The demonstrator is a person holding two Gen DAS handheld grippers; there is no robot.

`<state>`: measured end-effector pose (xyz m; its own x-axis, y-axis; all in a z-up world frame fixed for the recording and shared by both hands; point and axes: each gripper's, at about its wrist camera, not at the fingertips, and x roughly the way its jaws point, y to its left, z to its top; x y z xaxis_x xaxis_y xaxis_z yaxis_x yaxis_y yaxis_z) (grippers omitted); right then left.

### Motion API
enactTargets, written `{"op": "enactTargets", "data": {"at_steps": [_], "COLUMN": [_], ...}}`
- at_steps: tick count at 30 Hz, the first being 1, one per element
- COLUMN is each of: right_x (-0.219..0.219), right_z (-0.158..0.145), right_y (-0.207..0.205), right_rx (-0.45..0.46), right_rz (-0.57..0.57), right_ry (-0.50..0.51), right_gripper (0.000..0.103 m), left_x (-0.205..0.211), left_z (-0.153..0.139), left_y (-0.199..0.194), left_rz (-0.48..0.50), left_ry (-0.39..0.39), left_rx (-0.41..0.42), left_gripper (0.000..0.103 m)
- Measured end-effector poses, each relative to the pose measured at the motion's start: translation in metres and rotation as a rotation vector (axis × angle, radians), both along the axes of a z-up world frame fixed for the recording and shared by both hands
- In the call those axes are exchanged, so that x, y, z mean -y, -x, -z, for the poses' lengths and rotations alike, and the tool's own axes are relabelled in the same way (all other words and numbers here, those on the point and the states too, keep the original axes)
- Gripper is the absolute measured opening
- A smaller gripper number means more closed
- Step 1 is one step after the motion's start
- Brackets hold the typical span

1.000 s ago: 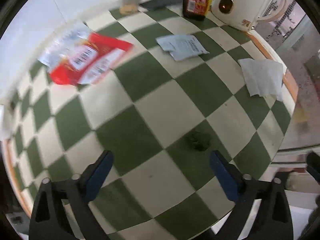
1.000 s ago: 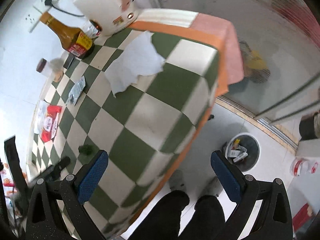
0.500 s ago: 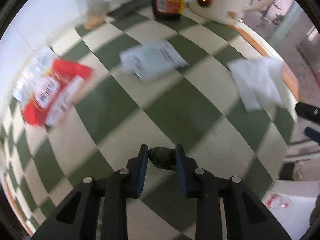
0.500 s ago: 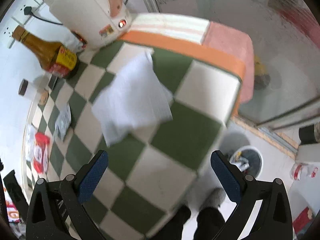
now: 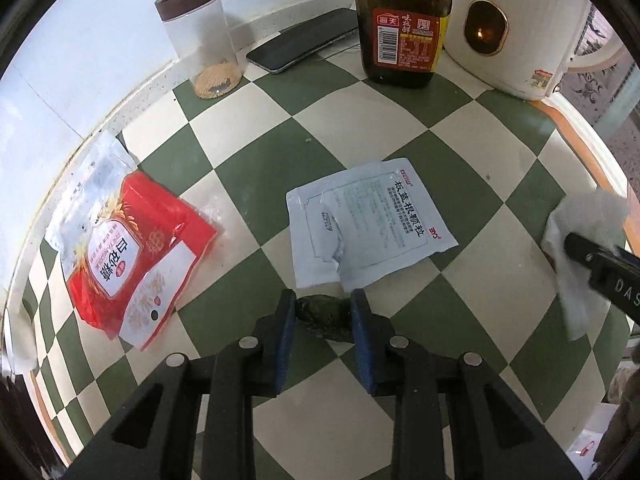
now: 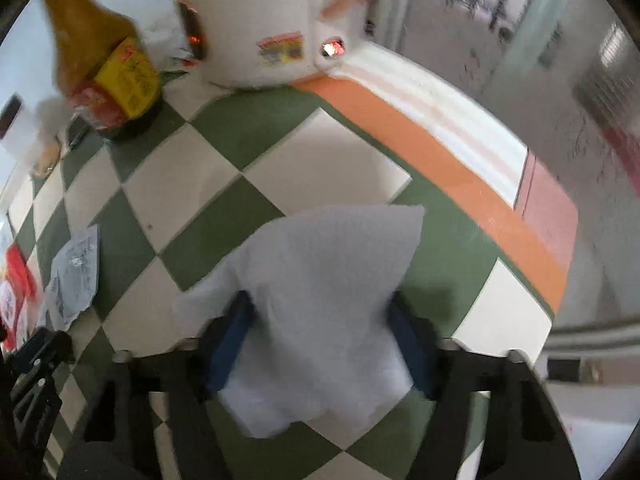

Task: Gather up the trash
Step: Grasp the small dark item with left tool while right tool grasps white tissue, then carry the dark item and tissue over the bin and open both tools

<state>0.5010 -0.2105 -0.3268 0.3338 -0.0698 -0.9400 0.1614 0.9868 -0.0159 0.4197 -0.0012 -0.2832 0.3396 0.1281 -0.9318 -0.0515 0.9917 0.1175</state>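
Left gripper [image 5: 323,314]: closed down narrow, and a small dark green scrap [image 5: 325,317] is pinched between the blue pads, so it can be lifted clear of the checked surface [image 5: 392,120].
Dark scrap: held right at the near edge of the pale blue sachet [image 5: 366,222], on a green square; the grip is taken from above, presumably because so small a lump offers no flat side.
Right gripper [image 6: 322,320]: the jaws have just been closing, and the white paper towel [image 6: 328,292] is bunched up between them; the view is blurred, so a firm pinch cannot be confirmed.
Paper towel: found near the orange-bordered edge of the surface, lifted into a fold, likely because thin paper is gathered rather than picked flat.
Waiting trash: the blue sachet and a red-and-white food packet [image 5: 124,256] are left flat, well apart from each other.
Not trash, it is judged: a sauce bottle [image 5: 402,20], a clear jar [image 5: 200,40], a phone [image 5: 304,46] and a white appliance [image 5: 516,24] are kept standing along the back wall.
Stage: two pieces are being taken at once, one per gripper; no bin is seen.
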Motion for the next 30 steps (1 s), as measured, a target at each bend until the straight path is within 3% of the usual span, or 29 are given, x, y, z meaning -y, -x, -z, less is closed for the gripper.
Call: {"op": "enactTargets", "data": {"at_steps": [1,5,11,12,17,18,20,22,24,26,29,30], "right_x": [0.0,0.014,0.052,0.069,0.111,0.138,0.168,0.182,0.229,0.246,0.301,0.301], "right_z": [0.0,-0.006,-0.047,-0.063,-0.082,-0.087,-0.09,-0.09,-0.084,-0.079,-0.051,-0.051], "right_y": [0.0,0.007,0.051,0.078,0.131,0.169,0.202,0.217,0.273,0.293,0.363,0.363], "right_rx": [0.0,0.011,0.103,0.14,0.188,0.198,0.196,0.195,0.188,0.183,0.157,0.157], "right_rz": [0.0,0.038,0.131,0.166,0.247,0.306,0.369,0.398,0.503,0.542,0.681,0.681], "right_ry": [0.0,-0.1,-0.247,-0.267,-0.28,-0.269,-0.265,-0.262,-0.25,-0.247,-0.259,-0.259], "right_gripper": [0.006,0.005,0.005,0.005,0.005,0.005,0.005,0.005,0.005,0.005,0.005,0.005], "left_x": [0.001,0.004,0.04,0.051,0.112,0.13,0.164,0.192,0.233,0.265,0.326,0.342], "left_z": [-0.001,-0.011,-0.052,-0.062,-0.095,-0.1,-0.106,-0.107,-0.103,-0.096,-0.073,-0.063], "left_y": [0.001,0.008,0.031,0.036,0.058,0.065,0.079,0.089,0.11,0.124,0.152,0.16], "left_rz": [0.001,0.014,0.095,0.116,0.242,0.281,0.353,0.411,0.492,0.549,0.659,0.687], "left_ry": [-0.002,0.008,0.042,0.055,0.119,0.132,0.154,0.168,0.182,0.186,0.173,0.172], "left_rx": [-0.002,0.003,0.055,0.066,0.095,0.097,0.091,0.08,0.058,0.037,-0.032,-0.056], "left_gripper": [0.024,0.024,0.024,0.024,0.024,0.024,0.024,0.024,0.024,0.024,0.024,0.024]}}
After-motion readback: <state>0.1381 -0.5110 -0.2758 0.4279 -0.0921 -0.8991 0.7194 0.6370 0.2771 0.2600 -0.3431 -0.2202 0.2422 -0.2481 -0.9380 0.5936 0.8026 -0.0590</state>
